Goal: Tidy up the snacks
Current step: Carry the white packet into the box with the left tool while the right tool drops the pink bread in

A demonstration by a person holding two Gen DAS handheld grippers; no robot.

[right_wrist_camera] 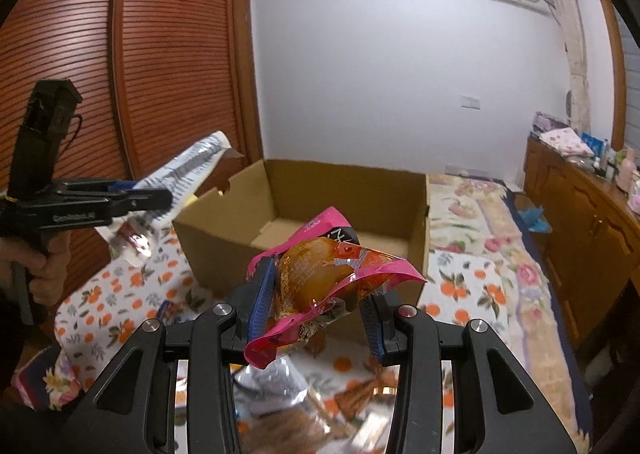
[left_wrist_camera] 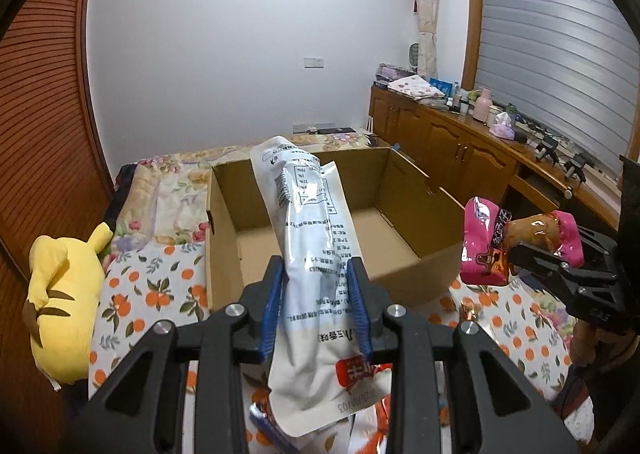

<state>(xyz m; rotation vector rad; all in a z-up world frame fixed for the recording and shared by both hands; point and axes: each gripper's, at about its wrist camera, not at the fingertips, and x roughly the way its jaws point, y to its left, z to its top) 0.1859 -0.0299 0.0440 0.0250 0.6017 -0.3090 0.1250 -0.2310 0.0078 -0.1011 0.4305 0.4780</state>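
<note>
Fingers (left_wrist_camera: 357, 294) of the left gripper (left_wrist_camera: 316, 302) are pinching a white snack pouch (left_wrist_camera: 308, 246) at frame centre before the open cardboard box (left_wrist_camera: 400, 182), while the right gripper (right_wrist_camera: 316, 306) is clamping a pink snack packet (right_wrist_camera: 320, 278); both probably need carrying over the rim and releasing next.

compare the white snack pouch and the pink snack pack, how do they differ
The white snack pouch is long and narrow, printed with dark text; the pink snack pack is shorter and crumpled, with a clear window showing brown food. The pouch sits in the left gripper, the pink pack in the right gripper. Both are clamped in closed jaws and held up near the open cardboard box, neither inside it yet.
</note>
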